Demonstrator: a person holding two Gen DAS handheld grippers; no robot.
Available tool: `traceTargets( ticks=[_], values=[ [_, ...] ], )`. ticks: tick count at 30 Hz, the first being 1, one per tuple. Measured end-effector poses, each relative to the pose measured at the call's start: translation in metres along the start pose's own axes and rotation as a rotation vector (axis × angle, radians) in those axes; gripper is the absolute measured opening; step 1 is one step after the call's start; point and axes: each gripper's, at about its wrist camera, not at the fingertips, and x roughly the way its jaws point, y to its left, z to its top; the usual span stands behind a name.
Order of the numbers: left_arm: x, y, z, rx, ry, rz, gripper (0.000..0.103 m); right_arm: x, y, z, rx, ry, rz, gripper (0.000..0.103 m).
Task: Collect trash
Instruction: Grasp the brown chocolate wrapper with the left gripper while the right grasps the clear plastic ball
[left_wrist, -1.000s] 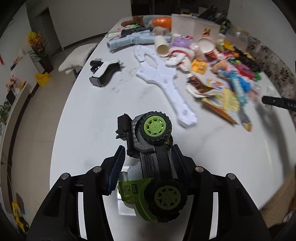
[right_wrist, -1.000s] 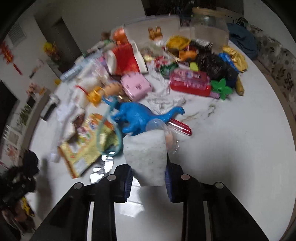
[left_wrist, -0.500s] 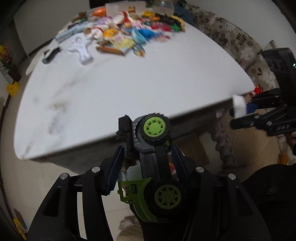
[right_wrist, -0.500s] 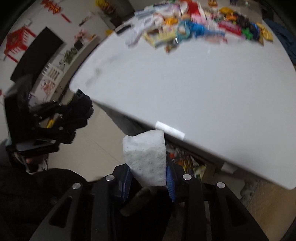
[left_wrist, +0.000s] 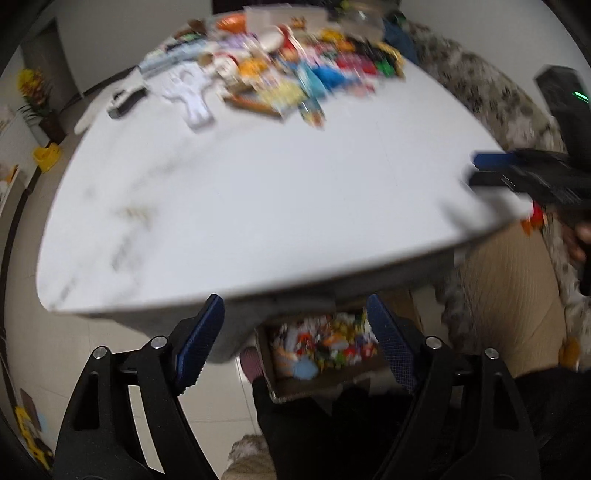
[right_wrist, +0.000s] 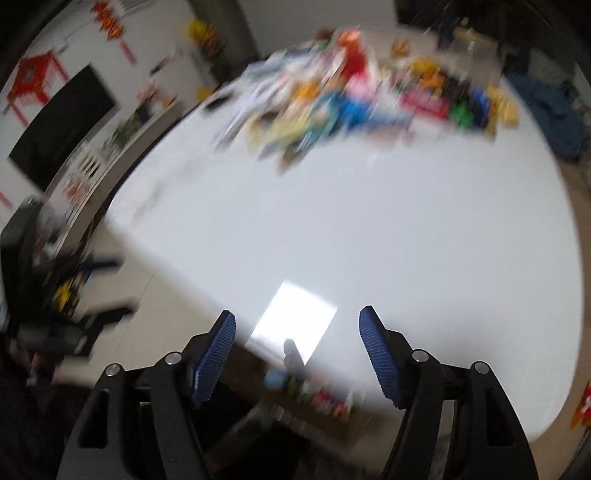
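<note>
My left gripper (left_wrist: 295, 343) hangs past the near edge of the white table (left_wrist: 258, 203). Its jaws are opening and nothing is between them. Straight below it, a cardboard box (left_wrist: 314, 386) on the floor holds several colourful toys and wrappers. My right gripper (right_wrist: 295, 350) is over the table's near edge, jaws opening and empty; the view is blurred. The box's contents (right_wrist: 325, 400) show under the table edge there. A pile of toys and trash (left_wrist: 280, 74) covers the table's far end, also seen as the pile (right_wrist: 351, 92). The right gripper (left_wrist: 517, 173) shows at the right edge.
A floral sofa (left_wrist: 498, 103) runs along the table's right side. A foot in a pink slipper (left_wrist: 251, 363) is beside the box, with dark clothing (left_wrist: 314, 424) below it. A black TV (right_wrist: 62, 125) is on the left wall.
The green toy truck has left my left gripper and the white foam block has left my right gripper. Both jaws have spread wide. The right gripper swung back over the table.
</note>
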Motion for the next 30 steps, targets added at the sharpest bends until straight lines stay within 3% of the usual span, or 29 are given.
traceTargets(
  ticks=[4, 8, 9, 11, 13, 19, 23, 25, 28, 30],
  values=[
    [0.008, 0.015, 0.038, -0.007, -0.044, 0.04, 0.084, 0.05, -0.036, 0.074, 0.109, -0.076, -0.082, 0.068],
    [0.019, 0.028, 0.064, -0.015, -0.061, 0.049, 0.084, 0.092, -0.054, 0.122, 0.179, -0.08, -0.121, 0.067],
    [0.023, 0.033, 0.072, -0.025, -0.064, 0.039, 0.084, 0.103, -0.052, 0.13, 0.18, -0.074, -0.127, 0.063],
    [0.031, 0.042, 0.088, -0.037, -0.069, 0.029, 0.084, 0.122, -0.055, 0.138, 0.184, -0.022, -0.118, 0.037],
    [0.041, 0.049, 0.104, -0.044, -0.07, 0.021, 0.084, 0.124, -0.051, 0.137, 0.176, -0.021, -0.149, 0.034],
    [0.076, 0.041, 0.154, 0.025, -0.094, 0.021, 0.084, 0.085, -0.049, 0.118, 0.276, -0.061, -0.065, 0.034],
    [0.104, 0.031, 0.186, 0.116, -0.095, 0.089, 0.084, 0.052, -0.047, 0.095, 0.302, -0.085, -0.058, 0.034],
    [0.117, 0.034, 0.201, 0.123, -0.075, 0.106, 0.084, 0.042, -0.048, 0.086, 0.315, -0.082, -0.056, 0.034],
    [0.148, 0.036, 0.218, 0.154, 0.015, 0.085, 0.084, 0.03, -0.049, 0.072, 0.339, -0.082, -0.051, 0.034],
    [0.159, 0.035, 0.224, 0.179, 0.014, 0.052, 0.092, 0.027, -0.048, 0.065, 0.357, -0.081, -0.044, 0.034]
  ],
)
